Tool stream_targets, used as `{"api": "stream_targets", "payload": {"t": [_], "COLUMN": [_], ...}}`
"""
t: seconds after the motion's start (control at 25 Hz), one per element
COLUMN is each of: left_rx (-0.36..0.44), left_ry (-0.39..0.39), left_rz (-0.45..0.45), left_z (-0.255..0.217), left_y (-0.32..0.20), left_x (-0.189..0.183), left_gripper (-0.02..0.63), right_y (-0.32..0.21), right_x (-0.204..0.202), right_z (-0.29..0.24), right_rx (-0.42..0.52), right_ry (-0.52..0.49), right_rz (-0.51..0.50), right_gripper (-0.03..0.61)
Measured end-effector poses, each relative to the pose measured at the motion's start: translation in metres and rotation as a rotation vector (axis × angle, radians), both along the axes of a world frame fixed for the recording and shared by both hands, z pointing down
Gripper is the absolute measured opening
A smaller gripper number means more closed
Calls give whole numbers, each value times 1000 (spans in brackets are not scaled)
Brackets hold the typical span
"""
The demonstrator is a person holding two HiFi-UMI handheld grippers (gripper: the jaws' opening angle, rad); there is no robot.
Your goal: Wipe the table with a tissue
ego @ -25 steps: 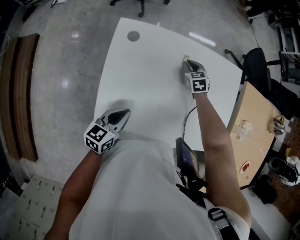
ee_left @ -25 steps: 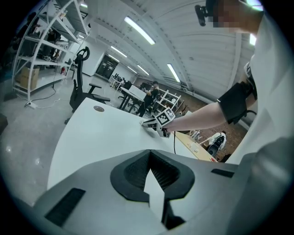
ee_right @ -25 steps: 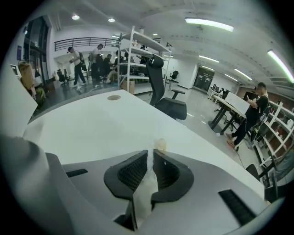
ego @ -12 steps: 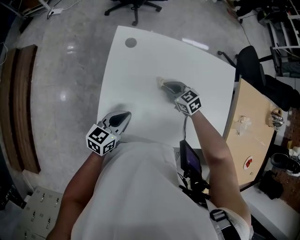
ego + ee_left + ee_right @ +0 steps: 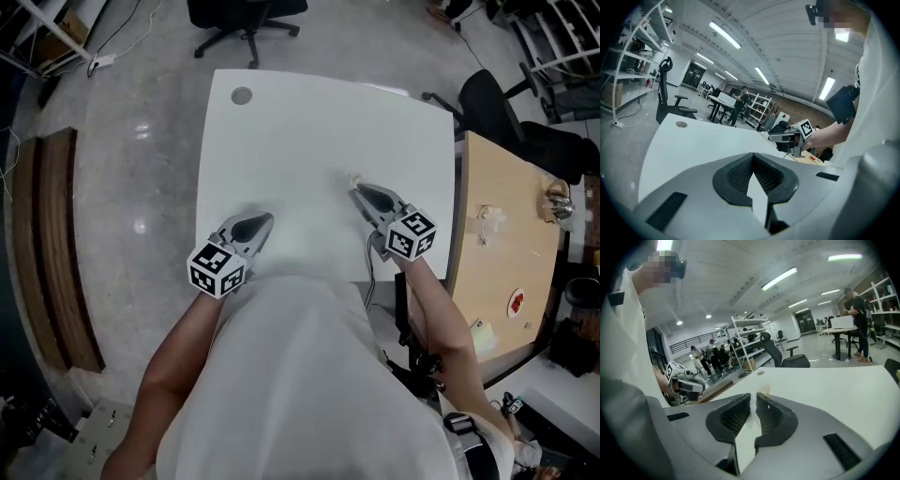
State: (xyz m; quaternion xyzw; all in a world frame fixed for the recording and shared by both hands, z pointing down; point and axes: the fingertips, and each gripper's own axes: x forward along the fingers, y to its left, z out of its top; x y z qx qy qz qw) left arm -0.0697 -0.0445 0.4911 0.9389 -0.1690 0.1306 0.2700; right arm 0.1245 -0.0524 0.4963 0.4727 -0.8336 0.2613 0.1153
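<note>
Pulled back toward the table (image 5: 281, 141) edge, right claw (image 5: 358, 189) grips tissue (image 5: 752, 404); left claw (image 5: 265, 219) clenched.

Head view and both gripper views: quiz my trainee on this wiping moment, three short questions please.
1. True or false: the left tool is clamped on the tissue.
2. Which surface is the right tool over? A: white table. B: wooden desk. C: floor.
3. Fill in: seen from the person, the grey round cap sits near the table's ___ left corner.
Key: 1 false, the right tool holds it; 2 A; 3 far.
</note>
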Motion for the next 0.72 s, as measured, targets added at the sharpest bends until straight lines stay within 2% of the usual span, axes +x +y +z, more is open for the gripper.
{"api": "stream_targets", "payload": {"t": [0.2, 0.4, 0.72], "left_rx": [34, 81, 108], "left_ry": [-4, 4, 3], "left_rz": [8, -11, 45], "left_z": [-15, -32, -39], "left_y": [0, 1, 22], "left_x": [17, 49, 95], "left_gripper": [6, 6, 6], "right_y": [23, 29, 43], "right_x": [21, 46, 68], "right_z": [-22, -36, -55], "right_rx": [69, 129, 184], "right_ry": [-3, -19, -3], "right_rz": [83, 104, 109], "right_gripper": [48, 48, 48]}}
